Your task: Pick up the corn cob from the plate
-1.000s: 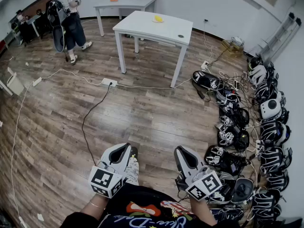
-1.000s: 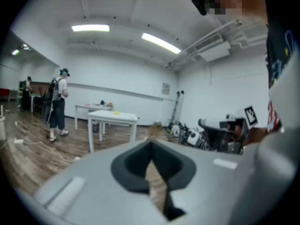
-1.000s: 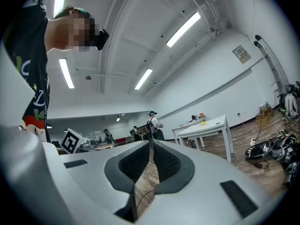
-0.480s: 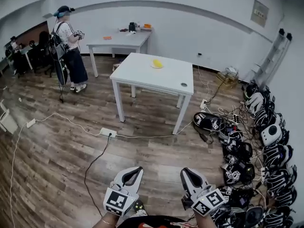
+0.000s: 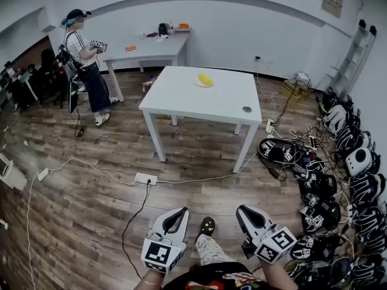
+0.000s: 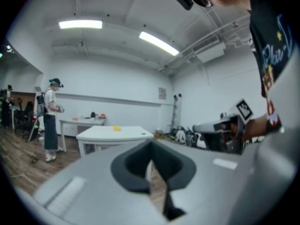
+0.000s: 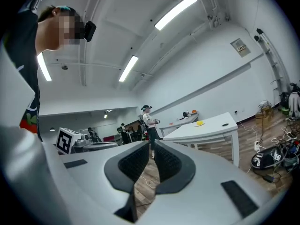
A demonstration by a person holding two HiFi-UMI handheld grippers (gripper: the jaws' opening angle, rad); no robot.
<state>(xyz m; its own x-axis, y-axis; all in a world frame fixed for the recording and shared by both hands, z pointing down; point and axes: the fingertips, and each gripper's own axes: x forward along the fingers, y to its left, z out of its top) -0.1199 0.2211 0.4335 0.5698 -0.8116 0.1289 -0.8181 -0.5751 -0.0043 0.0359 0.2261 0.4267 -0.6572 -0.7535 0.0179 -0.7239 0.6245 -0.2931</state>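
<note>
A yellow corn cob (image 5: 205, 78) lies on a small plate (image 5: 205, 84) at the far side of the white table (image 5: 193, 101). It is small and distant in the left gripper view (image 6: 116, 128) and the right gripper view (image 7: 200, 123). My left gripper (image 5: 180, 212) and right gripper (image 5: 244, 211) hang low over the wooden floor, well short of the table and pointing towards it. The jaws of both are shut with nothing in them, as the left gripper (image 6: 151, 146) and the right gripper (image 7: 152, 146) show in their own views.
A small dark disc (image 5: 247, 109) sits at the table's right edge. A second table (image 5: 145, 47) with small items stands at the back wall. A person (image 5: 84, 65) stands at the left. A power strip (image 5: 146, 179) and cables cross the floor; helmets (image 5: 338, 156) line the right wall.
Both grippers have travelled forward across the floor with me. The white table and corn cob are nearer and lower in the head view, and the helmets have slid further right.
</note>
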